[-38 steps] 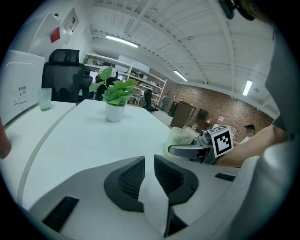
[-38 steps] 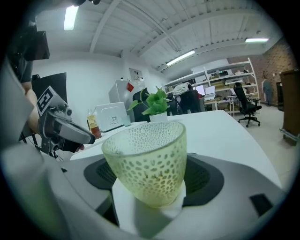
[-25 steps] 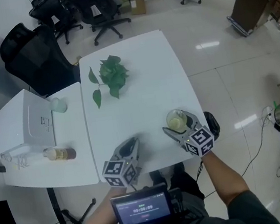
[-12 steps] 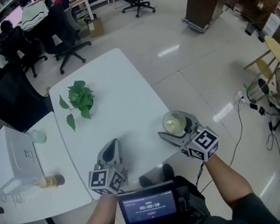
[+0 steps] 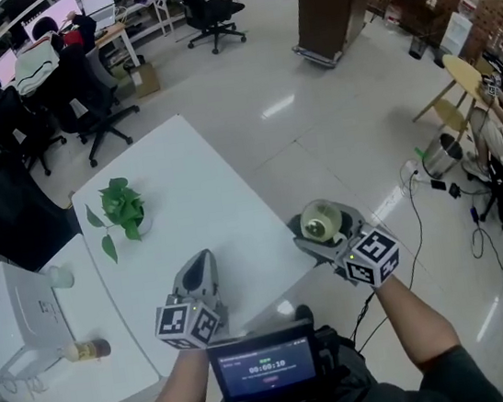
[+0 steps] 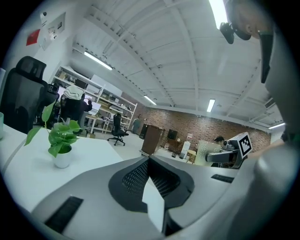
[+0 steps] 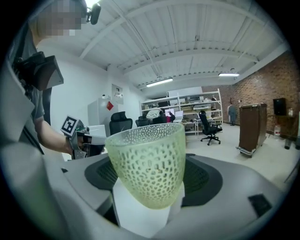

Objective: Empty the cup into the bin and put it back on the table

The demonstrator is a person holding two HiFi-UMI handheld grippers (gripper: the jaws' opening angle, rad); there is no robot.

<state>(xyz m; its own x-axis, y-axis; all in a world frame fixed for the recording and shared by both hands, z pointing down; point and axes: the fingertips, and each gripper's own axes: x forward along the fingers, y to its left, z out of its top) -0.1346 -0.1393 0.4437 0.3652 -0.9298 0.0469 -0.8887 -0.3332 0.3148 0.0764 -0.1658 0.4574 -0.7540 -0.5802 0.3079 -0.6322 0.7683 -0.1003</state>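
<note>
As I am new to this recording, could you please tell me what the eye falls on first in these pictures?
The pale green dimpled cup stands out first, held upright in the right gripper by the near right corner of the white table. Next comes the small potted plant on the table's far left part. The left gripper, shut and empty, is at the table's near edge.

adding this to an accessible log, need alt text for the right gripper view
A pale green dimpled cup stands upright, clamped between the jaws of the right gripper. Behind it lies an open office with black chairs, shelves and a brick wall; the left gripper shows at the left.
</note>
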